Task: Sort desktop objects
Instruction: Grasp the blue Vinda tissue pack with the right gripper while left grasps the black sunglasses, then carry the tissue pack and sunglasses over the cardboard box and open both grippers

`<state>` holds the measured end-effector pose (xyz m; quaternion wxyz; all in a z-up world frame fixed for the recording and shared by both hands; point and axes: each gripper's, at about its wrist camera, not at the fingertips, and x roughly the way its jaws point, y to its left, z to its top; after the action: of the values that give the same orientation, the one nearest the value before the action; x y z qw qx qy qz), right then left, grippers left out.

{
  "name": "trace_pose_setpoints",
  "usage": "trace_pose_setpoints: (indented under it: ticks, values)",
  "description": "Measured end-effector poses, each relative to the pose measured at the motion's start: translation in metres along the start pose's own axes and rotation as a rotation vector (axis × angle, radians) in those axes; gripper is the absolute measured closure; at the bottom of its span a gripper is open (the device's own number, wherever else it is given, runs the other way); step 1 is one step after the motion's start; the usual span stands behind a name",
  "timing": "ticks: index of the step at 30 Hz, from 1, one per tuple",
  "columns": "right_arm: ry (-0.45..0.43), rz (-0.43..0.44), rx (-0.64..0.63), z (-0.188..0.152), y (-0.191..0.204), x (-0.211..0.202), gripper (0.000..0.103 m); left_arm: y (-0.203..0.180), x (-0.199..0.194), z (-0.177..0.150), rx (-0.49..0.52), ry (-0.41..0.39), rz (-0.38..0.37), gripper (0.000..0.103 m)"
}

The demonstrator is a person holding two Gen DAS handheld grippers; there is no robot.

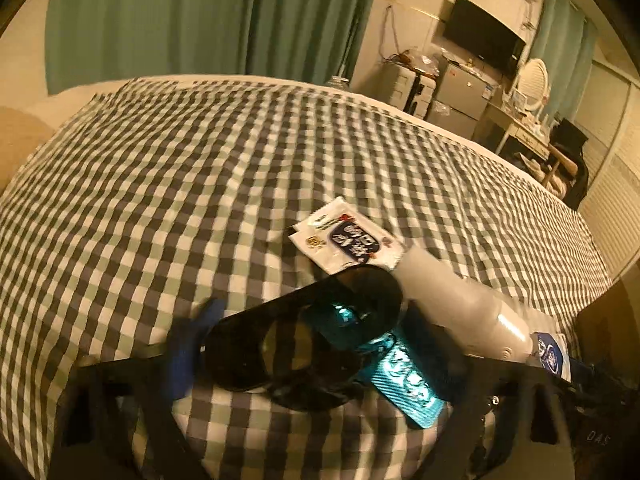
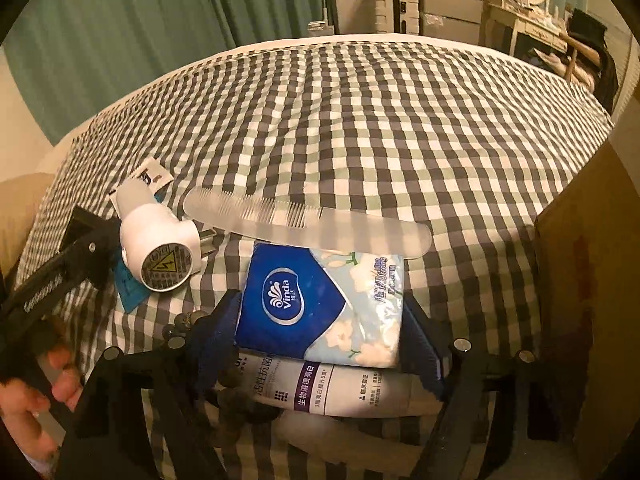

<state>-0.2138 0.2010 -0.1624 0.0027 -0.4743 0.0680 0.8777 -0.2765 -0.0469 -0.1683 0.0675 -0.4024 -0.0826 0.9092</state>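
In the left wrist view, dark sunglasses (image 1: 296, 340) lie between my left gripper's (image 1: 316, 356) spread blue fingers (image 1: 192, 344), over a teal packet (image 1: 408, 380). A white sachet (image 1: 348, 240) and a white hair dryer (image 1: 464, 308) lie just beyond. In the right wrist view, my right gripper (image 2: 324, 336) has its blue fingers (image 2: 424, 340) against both sides of a blue Vinda tissue pack (image 2: 320, 304), which rests on a white tube (image 2: 340, 392). A translucent comb (image 2: 304, 216) and the hair dryer (image 2: 156, 240) lie farther out.
Everything lies on a checked cloth (image 2: 380, 120). A brown cardboard box (image 2: 588, 280) stands at the right edge. The left gripper's frame (image 2: 52, 280) and a hand (image 2: 36, 392) show at lower left. Green curtains (image 1: 200, 16), drawers and a fridge stand behind.
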Motion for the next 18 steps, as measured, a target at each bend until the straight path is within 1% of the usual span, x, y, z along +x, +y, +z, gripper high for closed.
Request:
trace_pose_setpoints:
  ticks: [1, 3, 6, 8, 12, 14, 18]
  values:
    - [-0.002, 0.003, 0.005, 0.0, 0.0, 0.0, 0.028, 0.002, 0.001, 0.0, -0.009, 0.006, -0.004, 0.028]
    - [0.0, 0.003, 0.007, 0.001, 0.0, -0.001, 0.028, 0.005, -0.002, 0.0, -0.028, -0.009, -0.015, 0.029]
    - [-0.016, -0.006, 0.001, 0.004, 0.0, -0.009, 0.029, 0.007, -0.008, -0.001, -0.022, -0.034, 0.011, 0.029]
    - [-0.023, 0.005, 0.005, 0.006, 0.002, -0.011, 0.029, 0.008, -0.011, -0.001, -0.025, -0.046, 0.026, 0.029]
    - [-0.048, 0.019, 0.011, 0.008, 0.003, -0.027, 0.029, 0.013, -0.031, -0.004, -0.047, -0.071, 0.042, 0.029]
    - [-0.064, 0.025, 0.006, 0.006, -0.001, -0.042, 0.029, 0.013, -0.043, -0.007, -0.028, -0.064, 0.042, 0.029]
    - [-0.098, 0.069, 0.013, 0.005, 0.002, -0.066, 0.029, 0.007, -0.065, -0.013, 0.005, -0.054, 0.058, 0.029]
